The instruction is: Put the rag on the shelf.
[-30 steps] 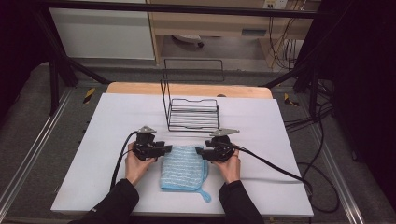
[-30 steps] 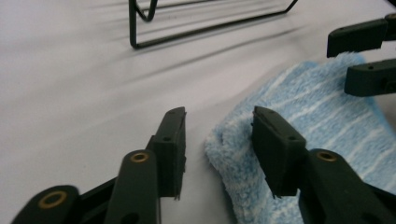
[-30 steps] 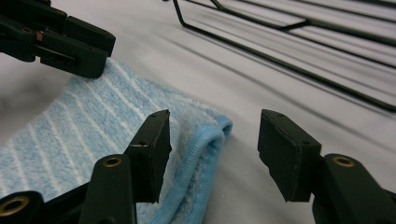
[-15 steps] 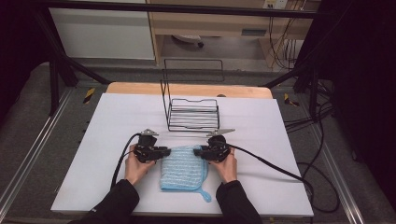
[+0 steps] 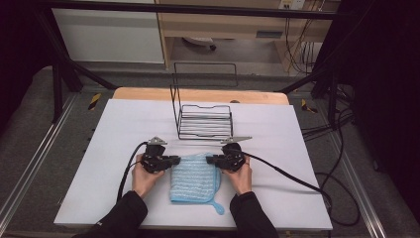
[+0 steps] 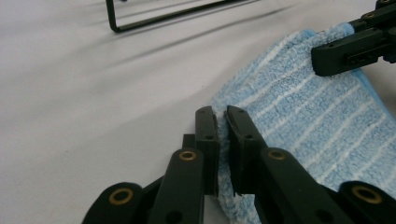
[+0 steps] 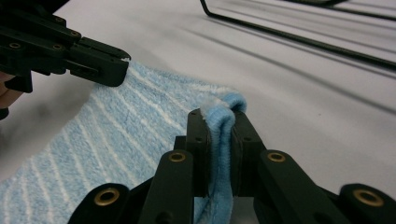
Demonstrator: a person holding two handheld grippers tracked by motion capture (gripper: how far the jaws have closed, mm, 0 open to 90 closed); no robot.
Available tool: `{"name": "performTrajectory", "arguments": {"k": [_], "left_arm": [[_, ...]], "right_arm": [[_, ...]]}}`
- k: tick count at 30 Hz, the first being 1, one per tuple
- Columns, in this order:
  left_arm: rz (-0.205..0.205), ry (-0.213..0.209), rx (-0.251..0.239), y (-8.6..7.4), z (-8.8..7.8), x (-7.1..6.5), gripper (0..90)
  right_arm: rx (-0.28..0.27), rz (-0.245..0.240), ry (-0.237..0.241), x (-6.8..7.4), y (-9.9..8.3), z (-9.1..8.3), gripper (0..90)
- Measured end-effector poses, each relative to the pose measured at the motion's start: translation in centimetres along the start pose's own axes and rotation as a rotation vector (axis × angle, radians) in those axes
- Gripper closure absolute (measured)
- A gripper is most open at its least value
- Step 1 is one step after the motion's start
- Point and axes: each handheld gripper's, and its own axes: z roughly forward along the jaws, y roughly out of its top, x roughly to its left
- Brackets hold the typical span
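Blue striped cloth [image 5: 194,177] lies flat on the white table [image 5: 114,129], near the middle of the table's near edge, a small blue loop sticking out at its near right corner. Person stands at the near edge, dark sleeves, one tool in each hand.

Left gripper [image 5: 173,161] sits at the cloth's far left corner. In the left gripper view its jaws have just been closing and now stand narrow, with the cloth's edge [image 6: 299,116] pinched between the pads; fabric shows in the slot between them. Left hand [image 5: 143,176] wraps the tool body, resting low on the table.

Right gripper [image 5: 210,159] sits at the cloth's far right corner. Its jaws have also just been closing; in the right gripper view [image 7: 219,128] they clamp a folded-up ridge of the cloth's hem, which bulges up over the jaw tips. Right hand [image 5: 240,176] low on the table too. Both grippers point inward, toward each other, across the cloth's far edge.

Black wire rack [image 5: 204,119] stands behind the cloth, toward the table's far edge, apart from the cloth and from both grippers. Black cables trail from each tool, the right one running off toward the table's right edge.
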Motion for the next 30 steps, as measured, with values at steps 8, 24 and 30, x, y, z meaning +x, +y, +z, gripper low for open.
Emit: {"name": "performTrajectory", "arguments": {"k": [8,24,30], "left_arm": [[0.029,-0.016,-0.078,0.1,-1.5,-0.7,83.0],[0.052,-0.066,-0.191,0.6,-3.9,-2.3,82.6],[0.072,-0.073,-0.223,0.9,-4.7,-3.0,82.6]], "right_arm": [[-0.055,-0.025,0.009,0.9,0.2,-1.6,81.2],[-0.161,-0.073,-0.001,2.5,0.6,-4.8,81.4],[-0.204,-0.082,0.005,3.0,0.9,-6.1,81.5]]}}
